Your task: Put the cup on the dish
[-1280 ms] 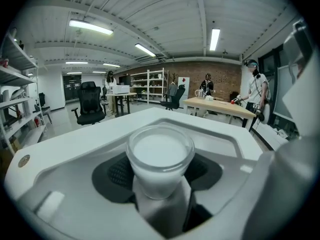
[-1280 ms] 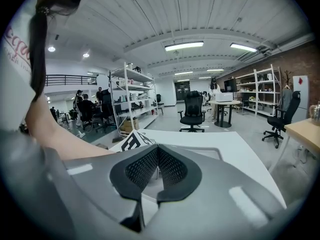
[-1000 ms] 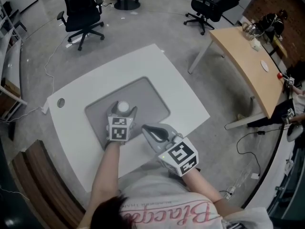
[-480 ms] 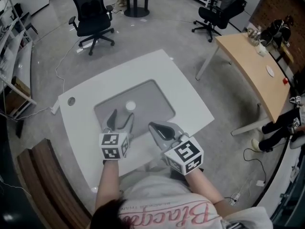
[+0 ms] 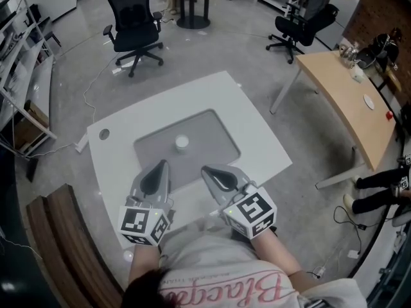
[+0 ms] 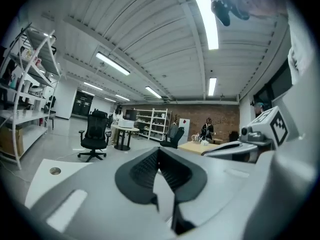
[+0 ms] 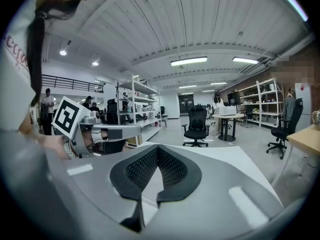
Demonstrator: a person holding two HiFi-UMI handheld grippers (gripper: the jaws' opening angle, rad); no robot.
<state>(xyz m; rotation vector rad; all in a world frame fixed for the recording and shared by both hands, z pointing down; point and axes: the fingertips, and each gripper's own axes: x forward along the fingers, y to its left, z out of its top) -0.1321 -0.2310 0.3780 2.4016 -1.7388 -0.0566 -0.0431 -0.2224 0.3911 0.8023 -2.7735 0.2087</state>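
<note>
Left claw (image 5: 162, 165) and right claw (image 5: 205, 170) clenched empty, lower centre; small white cup (image 5: 182, 142) stands mid-frame on grey rectangular mat (image 5: 209, 133), placement seemingly done, dish indistinct.

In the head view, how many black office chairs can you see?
2. The left chair stands beyond the white table, far left; the right chair stands far right, near the wooden desk. More may sit outside the frame.

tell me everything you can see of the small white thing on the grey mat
The small white thing is round and plain, seen from above in the head view. It sits near the middle of the grey mat on the white table, touching only the mat. Too small to tell cup from dish.
</note>
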